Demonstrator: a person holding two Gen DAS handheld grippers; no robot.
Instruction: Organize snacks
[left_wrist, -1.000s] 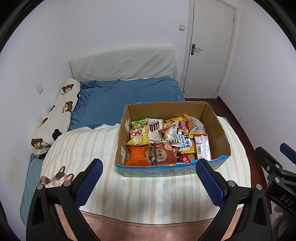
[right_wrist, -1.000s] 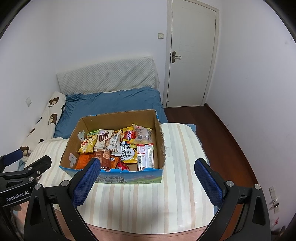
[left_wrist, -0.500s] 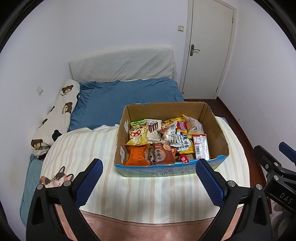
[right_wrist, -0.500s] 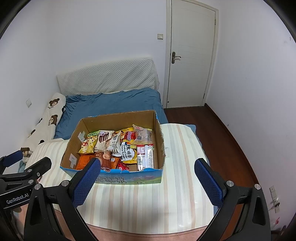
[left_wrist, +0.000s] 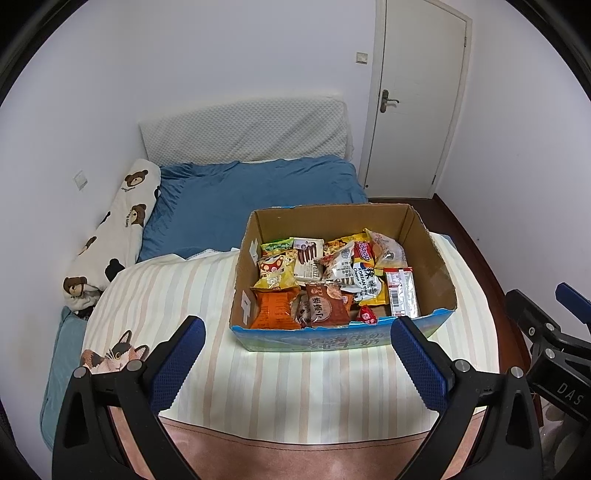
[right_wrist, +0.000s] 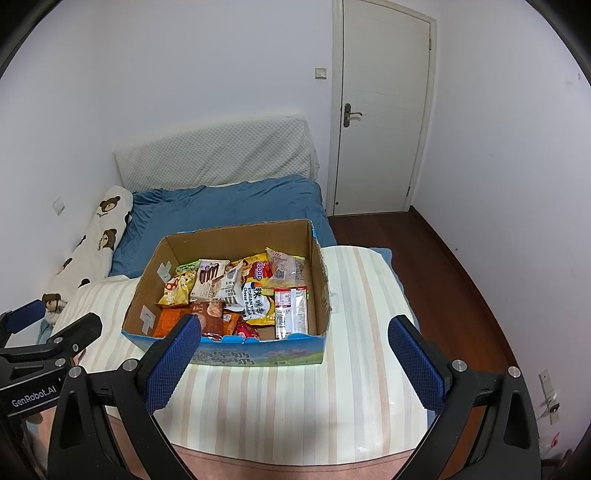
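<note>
Nothing much has moved; both views just drifted a little. Left gripper (left_wrist: 297, 360) and right gripper (right_wrist: 293, 358) hang near the box (left_wrist: 436, 258) on the bed (left_wrist: 229, 195), jaws wide apart, ready to pick snacks (left_wrist: 325, 280) piled inside.

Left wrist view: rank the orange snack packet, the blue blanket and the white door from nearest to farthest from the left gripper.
1. Orange snack packet, front left corner of the cardboard box, just ahead of the open left gripper.
2. Blue blanket, behind the box.
3. White door, far right wall.
</note>
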